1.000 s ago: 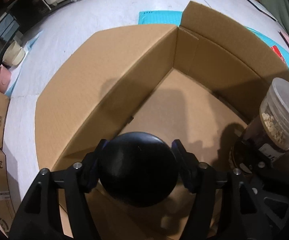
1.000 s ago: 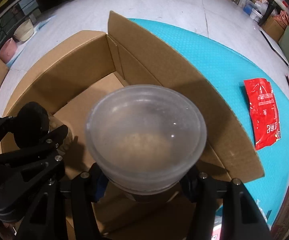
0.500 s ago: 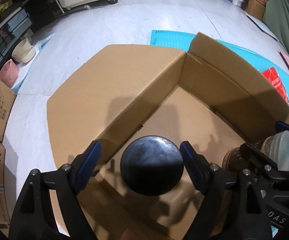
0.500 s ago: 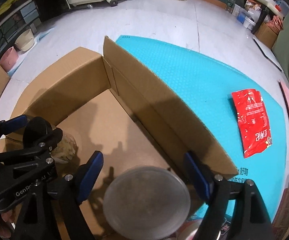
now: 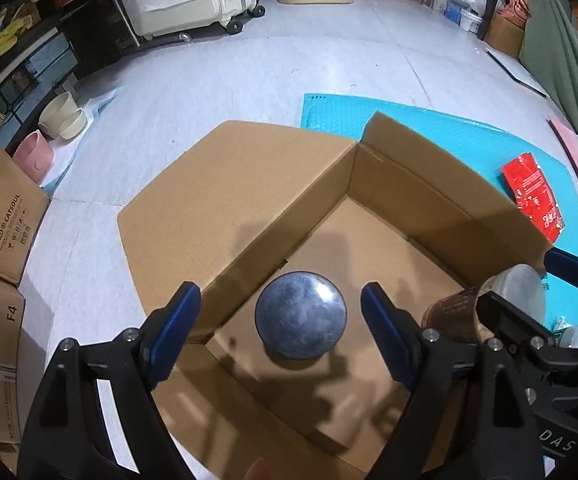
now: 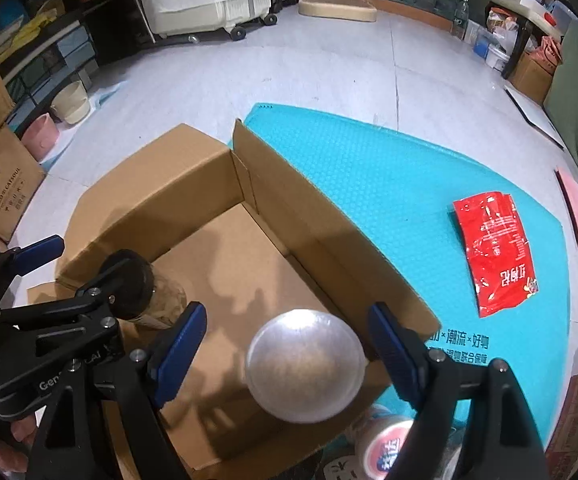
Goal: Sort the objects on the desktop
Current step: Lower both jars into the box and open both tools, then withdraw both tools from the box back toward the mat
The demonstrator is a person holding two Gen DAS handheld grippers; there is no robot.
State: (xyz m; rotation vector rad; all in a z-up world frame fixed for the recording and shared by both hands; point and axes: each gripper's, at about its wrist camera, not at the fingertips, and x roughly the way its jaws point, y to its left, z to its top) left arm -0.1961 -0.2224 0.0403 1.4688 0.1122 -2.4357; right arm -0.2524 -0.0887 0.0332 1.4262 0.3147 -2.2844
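An open cardboard box (image 5: 249, 184) (image 6: 161, 188) sits on the floor, half on a teal mat (image 6: 369, 160). Two jars stand upright inside it. The black-lidded jar (image 5: 301, 316) (image 6: 129, 284) is below my left gripper (image 5: 279, 304), which is open, with its blue pads clear of the lid on both sides. The clear-lidded jar (image 6: 305, 364) (image 5: 521, 288) is under my right gripper (image 6: 289, 316), also open and not touching it. A red snack packet (image 6: 497, 248) (image 5: 533, 196) lies on the mat to the right of the box.
Shipping cartons (image 5: 5, 216) stand at the left, with a pink bowl (image 5: 35, 154) and a cream bowl (image 5: 63, 116) behind them. A round printed tub (image 6: 385, 440) lies by the box's near right corner. Shelves and a wheeled white unit line the far wall.
Both grippers opened off their jars and rose. The two jars now stand free on the box floor and look smaller below the fingers.
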